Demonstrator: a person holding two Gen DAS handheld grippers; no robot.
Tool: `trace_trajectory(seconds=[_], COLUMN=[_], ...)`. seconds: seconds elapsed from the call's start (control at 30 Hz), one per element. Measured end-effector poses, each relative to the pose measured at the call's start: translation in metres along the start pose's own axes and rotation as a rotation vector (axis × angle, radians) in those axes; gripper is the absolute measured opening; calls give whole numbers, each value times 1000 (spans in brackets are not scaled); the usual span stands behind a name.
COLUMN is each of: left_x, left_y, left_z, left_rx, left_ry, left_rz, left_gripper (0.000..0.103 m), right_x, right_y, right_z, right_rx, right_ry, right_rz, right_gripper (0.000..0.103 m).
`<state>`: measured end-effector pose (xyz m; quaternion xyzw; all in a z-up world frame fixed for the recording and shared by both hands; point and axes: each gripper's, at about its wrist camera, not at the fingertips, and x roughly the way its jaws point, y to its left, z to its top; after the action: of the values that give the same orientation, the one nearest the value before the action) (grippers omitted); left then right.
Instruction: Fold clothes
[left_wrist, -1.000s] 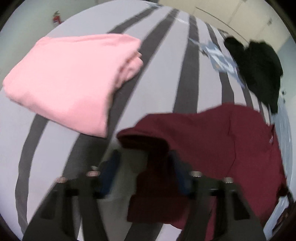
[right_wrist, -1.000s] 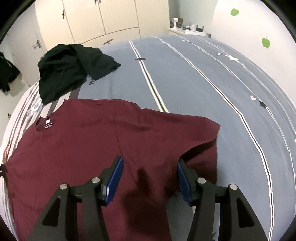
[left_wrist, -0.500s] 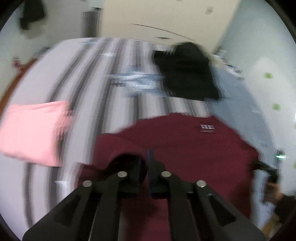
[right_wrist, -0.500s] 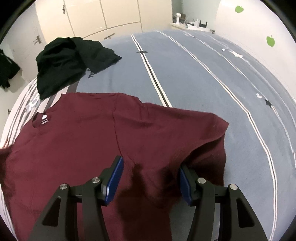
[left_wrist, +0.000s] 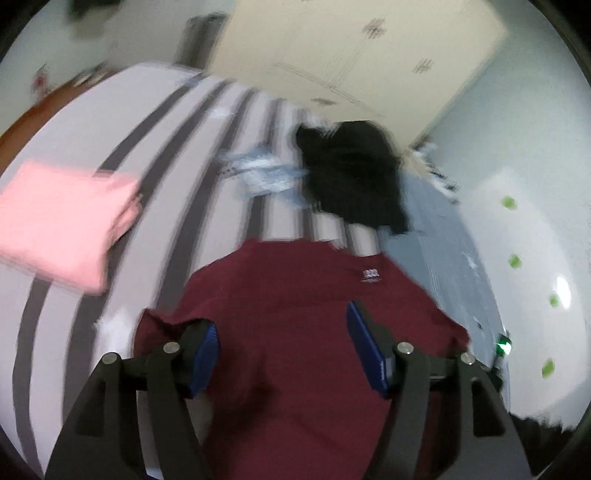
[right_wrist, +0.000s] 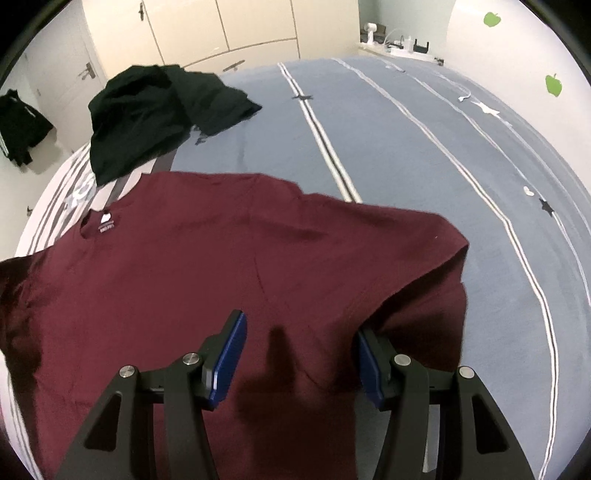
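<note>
We hold both grippers spread over the maroon T-shirt (right_wrist: 221, 266), which lies flat across the bed (right_wrist: 406, 140), collar toward the far edge. The right gripper (right_wrist: 299, 354) straddles its right sleeve, nearest; the left gripper (left_wrist: 282, 350) hovers empty.

- The left gripper (left_wrist: 282, 354) is matte black plastic, its two arms built as angular frames with triangular cut-outs.
- Its fingers (left_wrist: 207, 356) carry flat blue pads on the inner faces.
- Round silver screw heads sit on top of each arm, two per side.
- The right gripper (right_wrist: 299, 360) is the same make: black frames, silver screws.
- Its fingers (right_wrist: 229, 360) have the same glossy blue pads with rounded edges.
</note>
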<state>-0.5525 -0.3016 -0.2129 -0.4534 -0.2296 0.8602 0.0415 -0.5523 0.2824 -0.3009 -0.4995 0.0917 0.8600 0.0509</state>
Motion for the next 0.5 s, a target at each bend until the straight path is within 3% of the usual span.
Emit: trace_trajectory(seconds=[0.1, 0.17, 0.37, 0.5], left_x=[-4, 0, 34, 55], left_y=[47, 75, 117, 120], left_z=[-10, -14, -20, -15], left_rx=[-69, -132, -213, -198], left_ry=[9, 36, 149, 150], left_rz=[127, 165, 154, 170], left_gripper=[63, 63, 63, 63], right_x=[2, 5, 11, 15], right_y=[1, 0, 6, 10], right_z=[0, 0, 6, 5], right_rx=[3, 7, -14, -22], right_ry=[1, 5, 11, 15], right_rz=[-5, -10, -29, -41], right_gripper=[52, 52, 52, 52])
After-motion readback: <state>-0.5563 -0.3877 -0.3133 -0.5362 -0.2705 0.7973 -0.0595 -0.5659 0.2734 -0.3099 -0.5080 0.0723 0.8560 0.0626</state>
